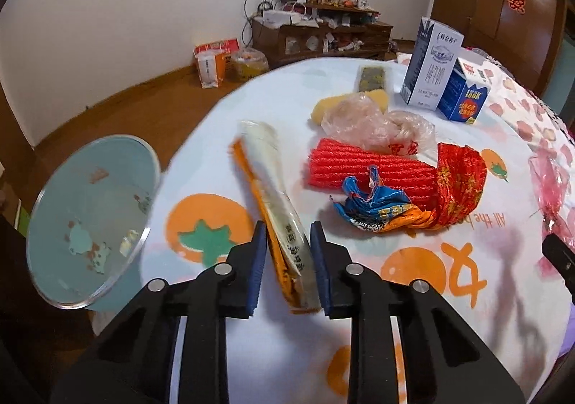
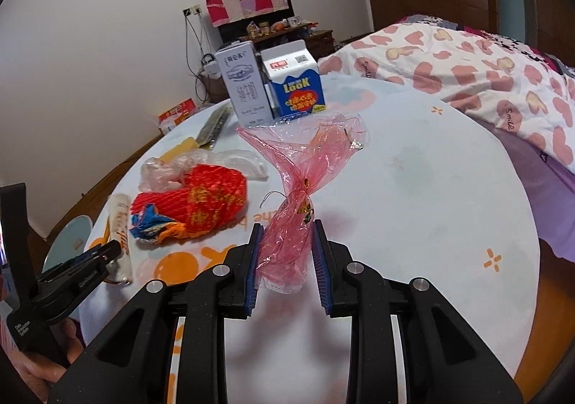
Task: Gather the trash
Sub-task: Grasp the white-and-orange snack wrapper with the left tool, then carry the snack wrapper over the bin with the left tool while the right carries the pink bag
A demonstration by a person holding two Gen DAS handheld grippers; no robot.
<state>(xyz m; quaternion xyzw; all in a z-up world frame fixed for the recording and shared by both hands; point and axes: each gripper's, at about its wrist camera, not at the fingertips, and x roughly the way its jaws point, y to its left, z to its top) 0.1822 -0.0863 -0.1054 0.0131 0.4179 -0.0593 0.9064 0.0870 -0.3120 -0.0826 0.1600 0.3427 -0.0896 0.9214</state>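
My left gripper (image 1: 288, 233) is shut on a long orange and cream wrapper (image 1: 271, 195) and holds it over the table edge; it also shows in the right wrist view (image 2: 120, 224). My right gripper (image 2: 286, 233) is shut on a crumpled pink cellophane bag (image 2: 298, 188), which also shows at the right edge of the left wrist view (image 1: 550, 185). A pale blue trash bin (image 1: 90, 217) stands open below the table's left edge. On the table lie a red foam net (image 1: 363, 167), a blue and orange wrapper (image 1: 377, 210), a red paper (image 1: 460, 181) and a clear plastic bag (image 1: 373, 120).
Two milk cartons (image 1: 445, 70) stand at the far side of the round table (image 2: 413, 206), with a yellow sponge (image 1: 377, 97) and a dark flat packet (image 1: 372, 77) near them. A bed with a heart-print quilt (image 2: 467, 70) lies to the right. A cluttered wooden cabinet (image 1: 316, 34) stands at the wall.
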